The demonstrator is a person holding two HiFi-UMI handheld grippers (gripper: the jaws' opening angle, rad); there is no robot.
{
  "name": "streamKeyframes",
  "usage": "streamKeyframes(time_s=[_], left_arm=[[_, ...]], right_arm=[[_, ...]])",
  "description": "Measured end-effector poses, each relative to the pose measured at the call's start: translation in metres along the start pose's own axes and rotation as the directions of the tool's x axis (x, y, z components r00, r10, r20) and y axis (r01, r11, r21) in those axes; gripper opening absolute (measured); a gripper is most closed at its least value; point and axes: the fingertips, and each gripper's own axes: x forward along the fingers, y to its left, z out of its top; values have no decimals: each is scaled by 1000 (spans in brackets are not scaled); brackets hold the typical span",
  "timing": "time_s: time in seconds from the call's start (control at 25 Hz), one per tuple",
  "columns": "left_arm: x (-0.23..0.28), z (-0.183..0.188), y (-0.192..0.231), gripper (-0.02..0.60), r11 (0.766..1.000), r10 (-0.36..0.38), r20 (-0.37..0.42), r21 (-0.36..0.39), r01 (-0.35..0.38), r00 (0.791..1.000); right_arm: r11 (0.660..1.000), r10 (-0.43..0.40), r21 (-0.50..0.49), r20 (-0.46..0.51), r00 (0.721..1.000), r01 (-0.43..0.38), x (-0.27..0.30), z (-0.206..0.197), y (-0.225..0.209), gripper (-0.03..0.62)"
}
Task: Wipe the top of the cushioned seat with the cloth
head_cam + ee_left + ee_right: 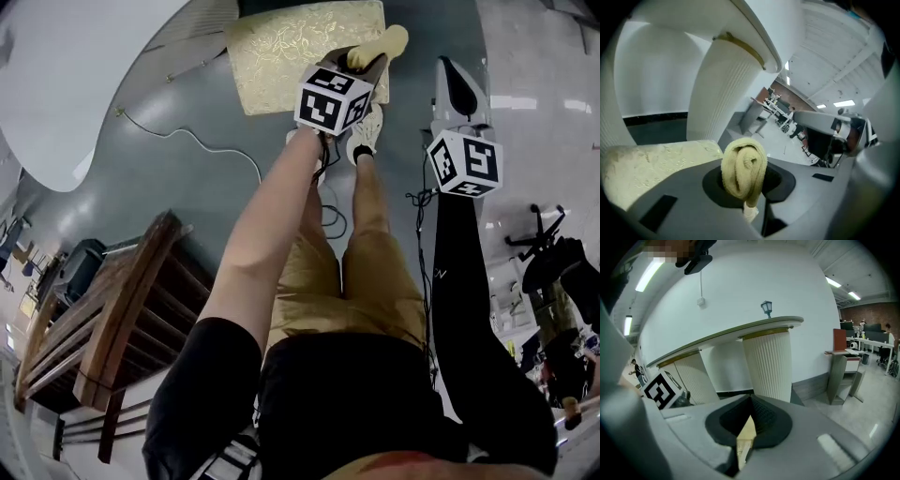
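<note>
The cushioned seat (300,52) is a pale yellow patterned pad, at the top of the head view and low at the left in the left gripper view (647,171). My left gripper (375,58) hangs over its near right corner, shut on a rolled yellow cloth (382,43). The roll (744,169) bulges out between the jaws. My right gripper (457,80) is off to the right of the seat, over the floor, and shows in the left gripper view (825,126) too. Its jaws (746,437) stand shut with nothing held.
A dark wooden chair (112,319) stands at the left. A white cable (206,145) trails over the grey floor. A white counter (66,75) on fluted columns (771,364) rises behind the seat. My shoe (366,136) stands near the seat; a black office chair (553,262) is at the right.
</note>
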Motion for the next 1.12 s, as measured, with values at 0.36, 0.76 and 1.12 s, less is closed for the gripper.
streamKeyframes(time_s=[0.36, 0.76, 1.12], left_arm=[[33, -38, 50, 60, 971, 240, -181, 38, -238, 954], [-50, -49, 144, 60, 896, 439, -168, 12, -443, 883], [-156, -83, 238, 60, 810, 572, -190, -24, -586, 798]], right_arm=[[1000, -5, 27, 3, 1000, 5, -9, -9, -23, 0], [999, 44, -3, 3, 999, -44, -1, -5, 15, 0], [995, 93, -33, -3, 996, -93, 12, -7, 74, 0]])
